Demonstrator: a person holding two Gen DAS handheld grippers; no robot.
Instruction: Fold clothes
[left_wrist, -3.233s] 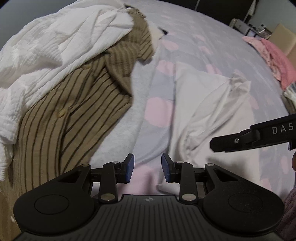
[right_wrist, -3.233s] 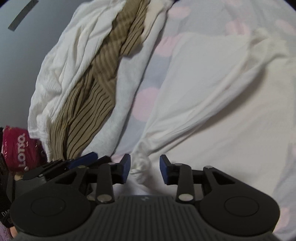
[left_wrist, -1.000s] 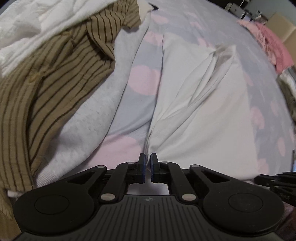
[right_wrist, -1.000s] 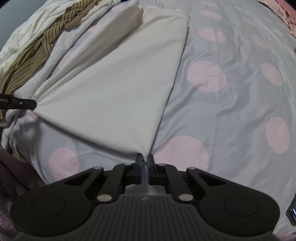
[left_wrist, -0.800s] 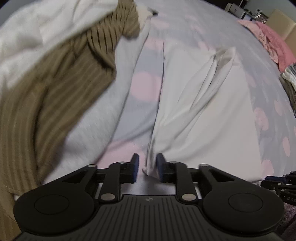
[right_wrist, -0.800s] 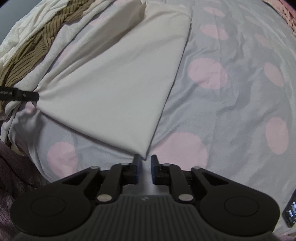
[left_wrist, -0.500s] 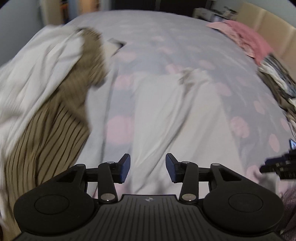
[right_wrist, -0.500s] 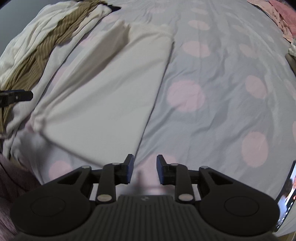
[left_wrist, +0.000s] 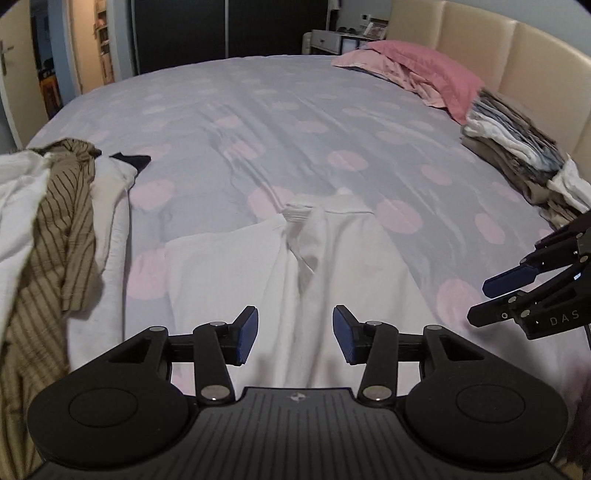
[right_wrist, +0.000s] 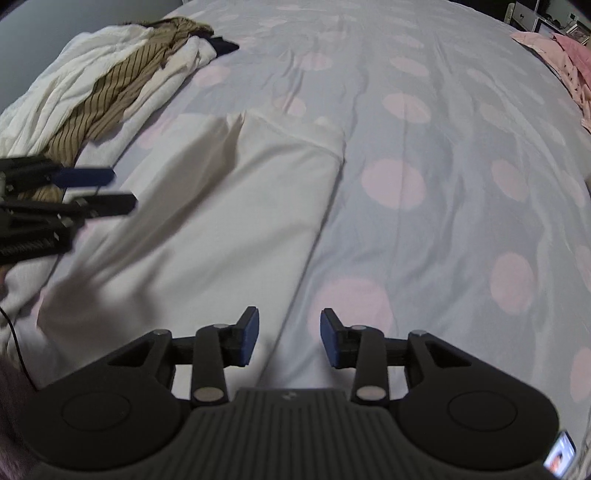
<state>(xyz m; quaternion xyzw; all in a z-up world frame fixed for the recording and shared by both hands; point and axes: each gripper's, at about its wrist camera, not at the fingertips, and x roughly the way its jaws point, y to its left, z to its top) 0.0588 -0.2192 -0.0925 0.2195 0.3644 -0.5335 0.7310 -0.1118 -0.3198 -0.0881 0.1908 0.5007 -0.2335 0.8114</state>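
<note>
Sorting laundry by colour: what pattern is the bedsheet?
Pale lilac-grey bedsheet with pink dots, clearest in the left wrist view.

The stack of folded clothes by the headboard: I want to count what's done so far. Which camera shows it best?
The left wrist view: the stack of folded clothes sits in full at its right edge, beside the pink pillow. The right wrist view shows nothing of it, only pink bedding at its far right edge.

Only one text can be read: the pale letters "DAS" on the black body of the right gripper (left_wrist: 495, 295), seen at the far right of the left gripper's view.
</note>
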